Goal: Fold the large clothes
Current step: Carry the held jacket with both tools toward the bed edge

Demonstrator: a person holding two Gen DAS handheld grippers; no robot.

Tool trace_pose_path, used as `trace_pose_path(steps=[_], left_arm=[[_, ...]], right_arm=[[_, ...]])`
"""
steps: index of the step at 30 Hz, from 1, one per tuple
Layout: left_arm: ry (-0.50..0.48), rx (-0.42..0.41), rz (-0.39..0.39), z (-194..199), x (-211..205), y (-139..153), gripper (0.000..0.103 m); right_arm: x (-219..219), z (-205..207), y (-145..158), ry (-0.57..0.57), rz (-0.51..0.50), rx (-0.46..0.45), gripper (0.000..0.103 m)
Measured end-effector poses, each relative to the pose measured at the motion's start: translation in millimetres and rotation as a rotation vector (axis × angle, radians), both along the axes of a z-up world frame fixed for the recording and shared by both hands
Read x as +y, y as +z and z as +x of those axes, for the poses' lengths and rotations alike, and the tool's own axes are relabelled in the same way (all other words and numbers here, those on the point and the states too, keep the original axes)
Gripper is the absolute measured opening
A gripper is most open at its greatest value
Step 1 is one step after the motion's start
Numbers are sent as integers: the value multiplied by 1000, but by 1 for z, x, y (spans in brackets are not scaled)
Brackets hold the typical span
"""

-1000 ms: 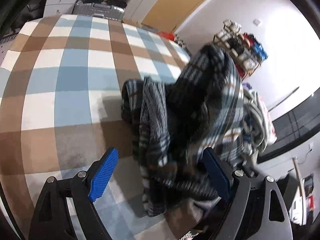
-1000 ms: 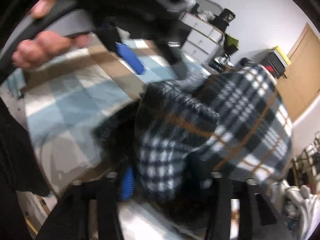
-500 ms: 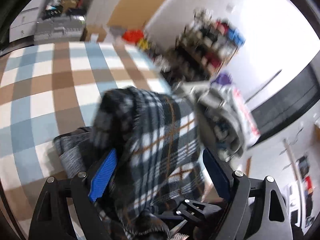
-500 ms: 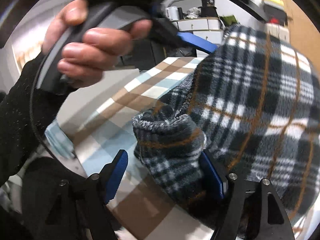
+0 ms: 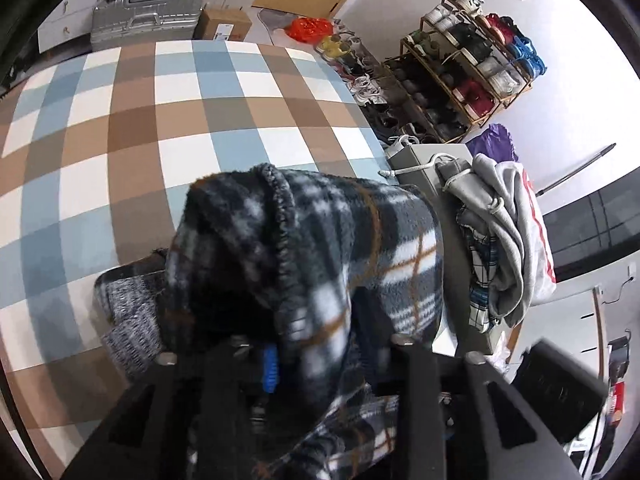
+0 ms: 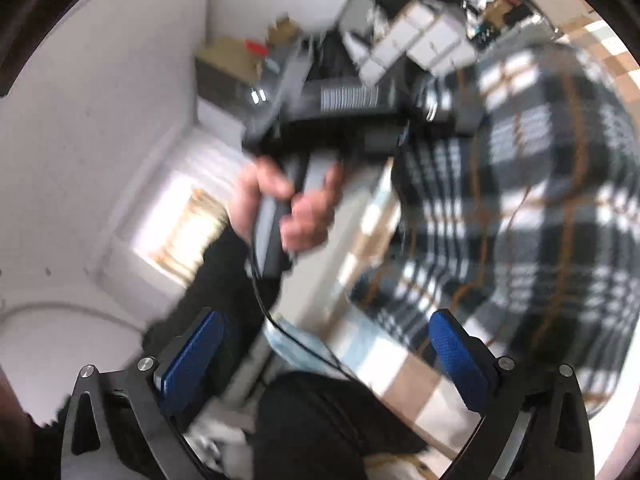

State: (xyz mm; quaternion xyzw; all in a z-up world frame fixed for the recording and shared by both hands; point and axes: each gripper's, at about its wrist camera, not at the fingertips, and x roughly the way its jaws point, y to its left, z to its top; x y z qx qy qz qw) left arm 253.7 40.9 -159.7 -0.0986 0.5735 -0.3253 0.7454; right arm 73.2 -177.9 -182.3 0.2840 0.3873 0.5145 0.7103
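A dark plaid fleece garment point(image 5: 328, 248) with white and orange lines is bunched up over the checked table point(image 5: 120, 128). My left gripper point(image 5: 312, 360) is shut on a fold of it, and the cloth drapes over and hides most of the fingers. My right gripper point(image 6: 332, 356) is open and empty, its blue pads point(image 6: 192, 352) wide apart. In the blurred right wrist view the garment point(image 6: 520, 200) hangs at the right, apart from the pads, and the hand holding the left gripper point(image 6: 296, 208) shows in the middle.
A pile of grey and plaid clothes point(image 5: 500, 240) lies on a box to the right of the table. A shoe rack point(image 5: 460, 72) stands by the far wall. A silver suitcase point(image 5: 144, 16) and a cardboard box point(image 5: 228, 24) sit beyond the table's far edge.
My left gripper has shut on the plaid garment, which it straddled open before. My right gripper has let go of the garment, opened and swung away to the left.
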Motion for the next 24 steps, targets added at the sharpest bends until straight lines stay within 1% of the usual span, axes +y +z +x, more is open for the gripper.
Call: trace_pose_path(steps=[1, 4, 6, 8, 10, 11, 12, 15, 16, 18, 20, 21, 22, 23, 24], left_arm=[[-2, 12, -8, 0, 0, 3, 17], [-8, 31, -9, -1, 0, 12, 15], [-11, 40, 8, -2, 0, 16, 15], [-16, 14, 47, -4, 0, 21, 15], [-12, 1, 71, -1, 3, 22, 15], [-7, -6, 91, 0, 5, 21, 15], [-5, -13, 113, 2, 6, 18, 15], [22, -31, 151, 9, 10, 2, 15], [38, -43, 157, 12, 12, -2, 17], [71, -94, 167, 15, 15, -7, 19], [90, -139, 208, 18, 16, -14, 27], [110, -164, 238, 19, 17, -17, 35], [125, -177, 257, 19, 20, -18, 48], [146, -189, 276, 18, 24, -17, 54], [168, -192, 273, 15, 30, -13, 57]], right_arm=[[-4, 5, -4, -27, 2, 35, 103], [3, 23, -28, -40, 12, 173, 103], [13, 30, -41, -58, -3, 232, 103], [29, 33, -50, -61, -50, 276, 103], [46, 33, -58, -55, -84, 307, 103], [55, 34, -63, -63, -117, 325, 103], [62, 35, -67, -75, -124, 338, 103], [59, 35, -73, -112, -109, 362, 103], [57, 37, -73, -123, -87, 374, 103], [59, 39, -74, -137, -38, 392, 103], [60, 42, -76, -139, -12, 393, 103], [60, 40, -77, -139, -2, 393, 103], [59, 40, -78, -140, 14, 397, 103], [56, 40, -79, -143, 44, 417, 103], [40, 36, -83, -143, 71, 436, 103]])
